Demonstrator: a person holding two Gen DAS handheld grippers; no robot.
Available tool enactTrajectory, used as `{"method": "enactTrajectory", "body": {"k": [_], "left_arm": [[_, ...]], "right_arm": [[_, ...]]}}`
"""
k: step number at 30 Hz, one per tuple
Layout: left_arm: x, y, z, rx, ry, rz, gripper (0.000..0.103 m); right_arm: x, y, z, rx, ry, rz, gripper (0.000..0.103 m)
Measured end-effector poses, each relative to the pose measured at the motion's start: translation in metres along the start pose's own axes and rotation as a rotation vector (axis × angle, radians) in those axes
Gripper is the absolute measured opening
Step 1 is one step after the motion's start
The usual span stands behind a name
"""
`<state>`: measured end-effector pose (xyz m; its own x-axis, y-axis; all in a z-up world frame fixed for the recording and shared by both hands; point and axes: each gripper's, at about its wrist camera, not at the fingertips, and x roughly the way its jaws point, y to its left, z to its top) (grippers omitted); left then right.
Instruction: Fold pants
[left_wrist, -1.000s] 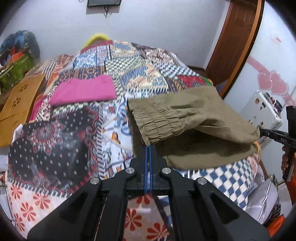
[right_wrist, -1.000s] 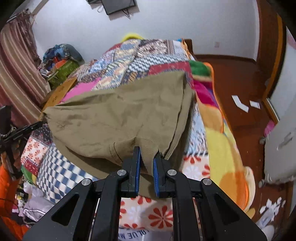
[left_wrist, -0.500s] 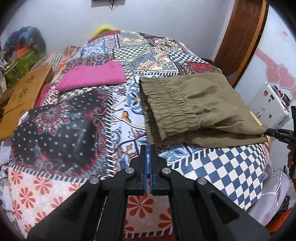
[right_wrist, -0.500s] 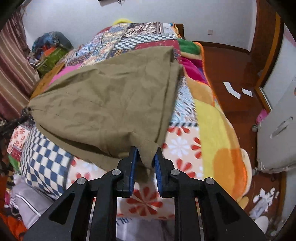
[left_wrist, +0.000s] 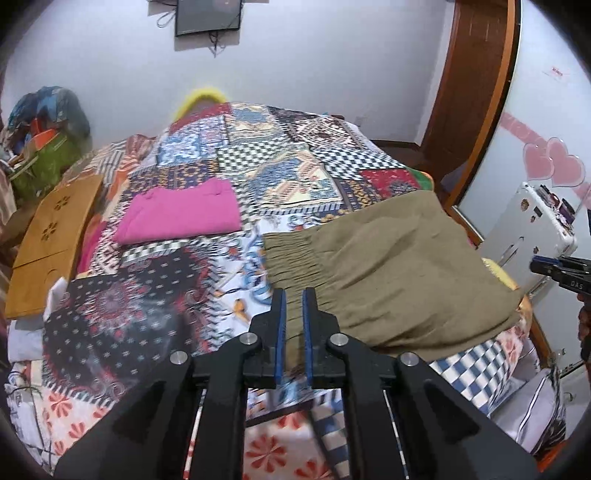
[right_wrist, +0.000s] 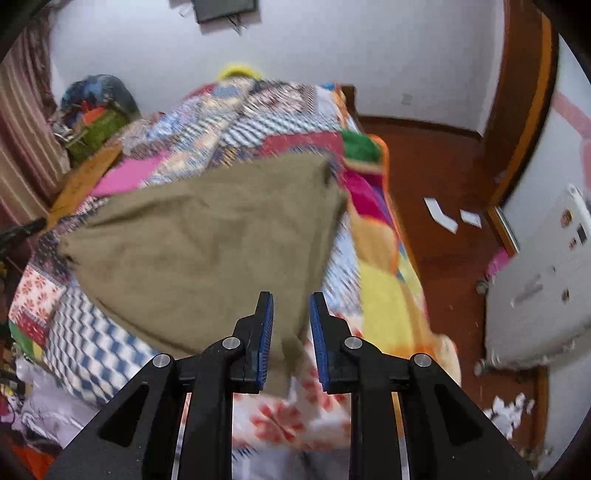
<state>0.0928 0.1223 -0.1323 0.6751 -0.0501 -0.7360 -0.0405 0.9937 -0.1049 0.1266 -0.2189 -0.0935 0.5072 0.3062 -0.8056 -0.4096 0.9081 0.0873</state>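
Note:
The olive-brown pants (left_wrist: 388, 266) lie folded flat on the patchwork bedspread (left_wrist: 258, 177), near the bed's front right corner, elastic waistband toward the left. My left gripper (left_wrist: 292, 295) is open, its blue pads on either side of the waistband's near corner. My right gripper (right_wrist: 291, 299) is open too, with the pants' near corner (right_wrist: 236, 251) lying between its fingers. The right gripper also shows at the right edge of the left wrist view (left_wrist: 543, 266).
A folded pink garment (left_wrist: 181, 214) lies further back on the bed. A wooden board (left_wrist: 51, 240) rests at the bed's left edge. A white appliance (left_wrist: 528, 225) and a wooden door (left_wrist: 476, 85) stand to the right. Paper scraps (right_wrist: 443, 214) lie on the floor.
Both grippers lowered the held pants edge onto the bed and then opened. The cloth, lifted a second ago, now lies flat and folded.

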Motion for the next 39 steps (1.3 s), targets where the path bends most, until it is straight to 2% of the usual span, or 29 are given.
{"method": "enactTrajectory", "body": {"k": [5,8,11,13,15,18,21,25,28,31,36,39], "left_arm": [[0.027,-0.017,-0.002,-0.014,0.057,-0.056,0.012],[0.044,-0.022,-0.015,-0.008,0.112,-0.053,0.012],[0.054,-0.017,-0.030,-0.013,0.146,-0.054,0.018],[0.055,-0.014,-0.037,-0.009,0.140,-0.032,0.036],[0.055,-0.010,-0.043,-0.007,0.136,-0.016,0.043],[0.055,-0.003,-0.047,-0.026,0.138,-0.036,0.048],[0.054,0.002,-0.048,-0.043,0.140,-0.040,0.055],[0.053,0.007,-0.043,-0.064,0.151,-0.060,0.055],[0.042,0.007,-0.031,-0.057,0.129,-0.043,0.055],[0.027,0.008,-0.015,-0.049,0.071,-0.008,0.055],[0.020,0.022,0.021,-0.080,-0.001,0.026,0.063],[0.030,0.029,0.041,-0.101,-0.011,0.047,0.063]], "right_arm": [[0.031,0.030,0.007,-0.042,0.026,0.052,0.024],[0.054,0.037,-0.004,-0.052,0.098,0.070,0.024],[0.069,0.034,-0.024,-0.058,0.175,0.077,0.024],[0.070,0.031,-0.034,-0.053,0.184,0.086,0.026],[0.065,0.028,-0.037,-0.051,0.181,0.083,0.031],[0.060,0.021,-0.041,-0.050,0.190,0.087,0.032],[0.057,0.015,-0.044,-0.065,0.200,0.051,0.032],[0.055,0.004,-0.045,-0.067,0.216,-0.010,0.033],[0.049,-0.010,-0.044,-0.008,0.211,-0.005,0.033],[0.039,-0.020,-0.034,0.023,0.177,-0.019,0.035],[0.025,-0.024,0.004,0.023,0.071,-0.012,0.035],[0.023,-0.022,0.029,0.013,0.007,-0.013,0.039]]}}
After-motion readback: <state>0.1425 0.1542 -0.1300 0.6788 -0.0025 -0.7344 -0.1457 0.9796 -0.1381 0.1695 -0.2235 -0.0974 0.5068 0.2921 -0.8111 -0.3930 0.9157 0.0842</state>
